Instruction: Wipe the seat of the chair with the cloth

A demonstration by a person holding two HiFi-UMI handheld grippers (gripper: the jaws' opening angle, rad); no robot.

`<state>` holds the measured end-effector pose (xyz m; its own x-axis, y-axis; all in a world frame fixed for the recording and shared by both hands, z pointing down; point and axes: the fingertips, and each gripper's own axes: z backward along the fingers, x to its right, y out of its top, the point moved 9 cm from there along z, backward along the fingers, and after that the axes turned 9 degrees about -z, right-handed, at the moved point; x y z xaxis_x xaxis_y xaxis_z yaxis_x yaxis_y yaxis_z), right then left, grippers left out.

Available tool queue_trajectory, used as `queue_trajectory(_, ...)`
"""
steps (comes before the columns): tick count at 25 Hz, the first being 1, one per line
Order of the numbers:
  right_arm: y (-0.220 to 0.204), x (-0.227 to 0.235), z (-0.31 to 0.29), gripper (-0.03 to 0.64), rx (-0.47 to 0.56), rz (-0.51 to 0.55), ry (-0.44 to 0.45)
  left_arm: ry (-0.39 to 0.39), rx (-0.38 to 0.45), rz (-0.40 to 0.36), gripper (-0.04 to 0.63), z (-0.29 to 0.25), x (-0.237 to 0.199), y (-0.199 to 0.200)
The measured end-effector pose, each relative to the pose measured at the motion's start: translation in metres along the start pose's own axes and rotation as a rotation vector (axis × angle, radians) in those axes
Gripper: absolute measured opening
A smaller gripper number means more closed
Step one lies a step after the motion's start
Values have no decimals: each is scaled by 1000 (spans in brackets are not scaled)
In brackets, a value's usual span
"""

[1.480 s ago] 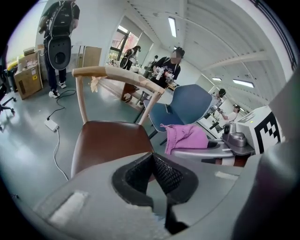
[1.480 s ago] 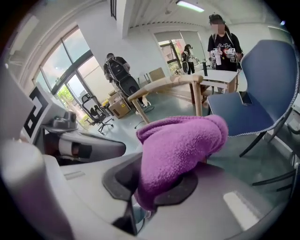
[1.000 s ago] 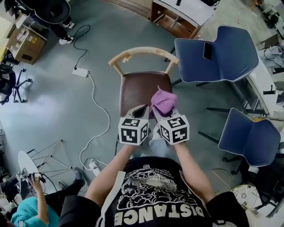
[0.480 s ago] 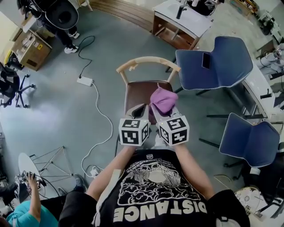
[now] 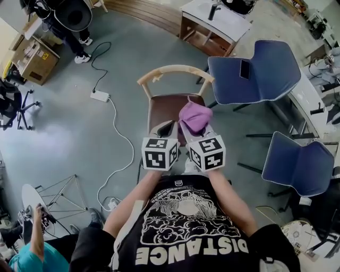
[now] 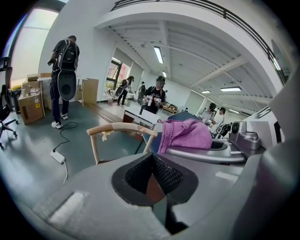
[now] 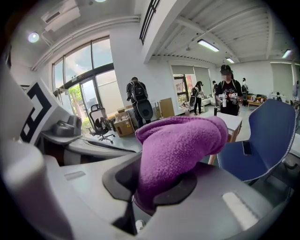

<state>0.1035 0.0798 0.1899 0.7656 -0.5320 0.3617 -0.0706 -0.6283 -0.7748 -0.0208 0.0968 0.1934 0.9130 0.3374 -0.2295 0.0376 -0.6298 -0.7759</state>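
Note:
The chair has a dark brown seat (image 5: 169, 108) and a curved pale wooden back (image 5: 175, 71); that back (image 6: 121, 127) also shows in the left gripper view. A purple cloth (image 5: 195, 116) bunches up from my right gripper (image 5: 194, 130), which is shut on it above the seat's front right part. From the right gripper view the cloth (image 7: 180, 143) fills the space between the jaws of the right gripper (image 7: 152, 190). My left gripper (image 5: 167, 129) hovers beside it over the seat's front, jaws closed with nothing in them. In its own view the left gripper (image 6: 153, 177) points at the chair, the cloth (image 6: 186, 134) to its right.
Two blue chairs stand to the right, one far (image 5: 258, 69) and one near (image 5: 298, 164). A white power strip with cable (image 5: 99, 96) lies on the grey floor at left. A wooden desk (image 5: 212, 24) is behind the chair. People stand at top left (image 5: 68, 16) and bottom left (image 5: 33, 249).
Both grippers and the cloth keep nearly the same place over the front of the seat. The head view has shifted slightly.

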Motion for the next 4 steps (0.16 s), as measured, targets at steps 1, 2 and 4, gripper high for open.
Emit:
queue_trajectory(1, 1, 1, 0, 58, -1, 0, 0, -1, -1, 0, -6, -1, 0, 1)
queue_trajectory(2, 2, 2, 0, 58, -2, 0, 1, -2, -2, 1, -5, -2, 1, 2)
queue_trajectory(4, 3, 4, 1, 60, -5, -1, 1, -4, -4, 4, -6, -4, 1, 3)
